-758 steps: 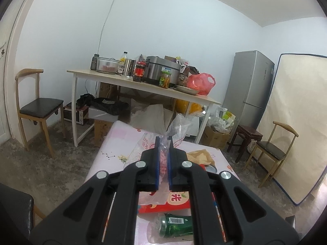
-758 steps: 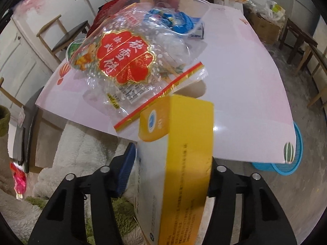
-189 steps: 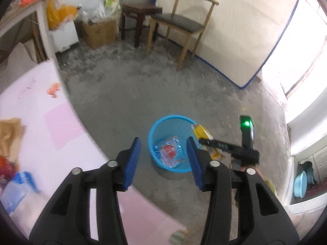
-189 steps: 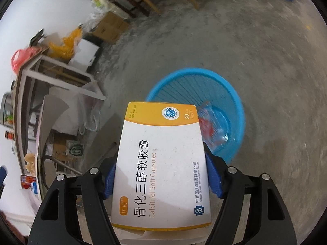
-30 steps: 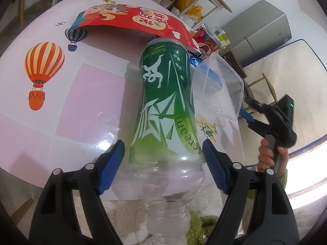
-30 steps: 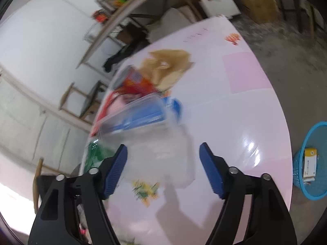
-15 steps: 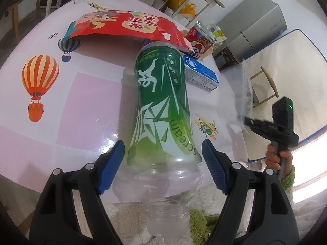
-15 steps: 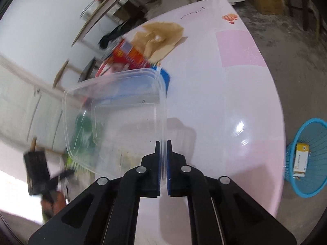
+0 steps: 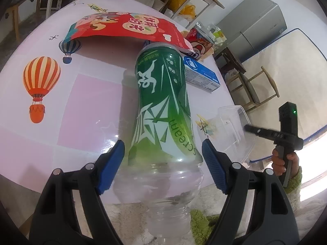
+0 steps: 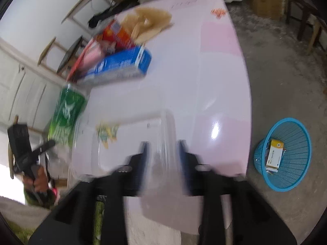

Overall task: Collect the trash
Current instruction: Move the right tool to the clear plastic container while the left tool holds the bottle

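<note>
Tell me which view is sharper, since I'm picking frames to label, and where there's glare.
Left wrist: sharp, green bottle crisp, fisheye bending at the edges. Right wrist: motion-blurred, right gripper and clear plastic container smeared; bright glare patch on the pink table.

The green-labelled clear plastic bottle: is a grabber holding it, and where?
Yes, seemingly. The left gripper holds the green-labelled clear plastic bottle at its shoulder, just below the label, neck toward the camera, though pad contact isn't clearly visible.
</note>
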The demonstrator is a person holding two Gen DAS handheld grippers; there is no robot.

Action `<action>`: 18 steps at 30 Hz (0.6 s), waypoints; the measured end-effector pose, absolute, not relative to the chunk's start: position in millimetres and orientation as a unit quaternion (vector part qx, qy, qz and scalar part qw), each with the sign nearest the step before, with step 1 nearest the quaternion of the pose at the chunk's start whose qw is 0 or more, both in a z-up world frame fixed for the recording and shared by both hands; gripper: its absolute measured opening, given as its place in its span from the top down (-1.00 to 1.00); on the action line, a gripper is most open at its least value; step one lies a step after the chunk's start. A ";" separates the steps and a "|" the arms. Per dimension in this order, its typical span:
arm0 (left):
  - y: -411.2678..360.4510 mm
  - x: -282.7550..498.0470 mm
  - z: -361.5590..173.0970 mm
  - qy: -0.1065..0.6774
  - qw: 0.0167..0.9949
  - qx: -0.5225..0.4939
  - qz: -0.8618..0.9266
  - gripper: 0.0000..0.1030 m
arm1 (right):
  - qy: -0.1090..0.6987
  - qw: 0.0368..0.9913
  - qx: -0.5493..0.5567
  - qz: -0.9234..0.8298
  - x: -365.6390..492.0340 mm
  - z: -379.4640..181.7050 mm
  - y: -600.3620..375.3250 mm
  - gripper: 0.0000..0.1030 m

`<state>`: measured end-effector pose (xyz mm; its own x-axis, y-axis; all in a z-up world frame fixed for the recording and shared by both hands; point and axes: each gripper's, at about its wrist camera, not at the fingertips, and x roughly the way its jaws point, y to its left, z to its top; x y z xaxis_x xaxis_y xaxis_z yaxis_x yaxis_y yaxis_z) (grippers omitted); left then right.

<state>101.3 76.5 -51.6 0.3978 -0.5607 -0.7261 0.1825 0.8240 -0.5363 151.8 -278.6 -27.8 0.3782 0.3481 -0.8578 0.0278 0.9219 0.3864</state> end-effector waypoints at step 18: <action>78.4 104.3 -52.7 0.495 0.814 -0.184 -0.239 -0.42 | 0.502 0.745 0.436 0.053 79.6 -53.4 -307.9 -0.01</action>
<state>104.3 78.4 -52.7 0.3945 -0.5726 -0.7187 0.2076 0.8174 -0.5373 79.6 -307.9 -53.4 0.4912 0.5164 -0.7014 0.3592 0.6135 0.7033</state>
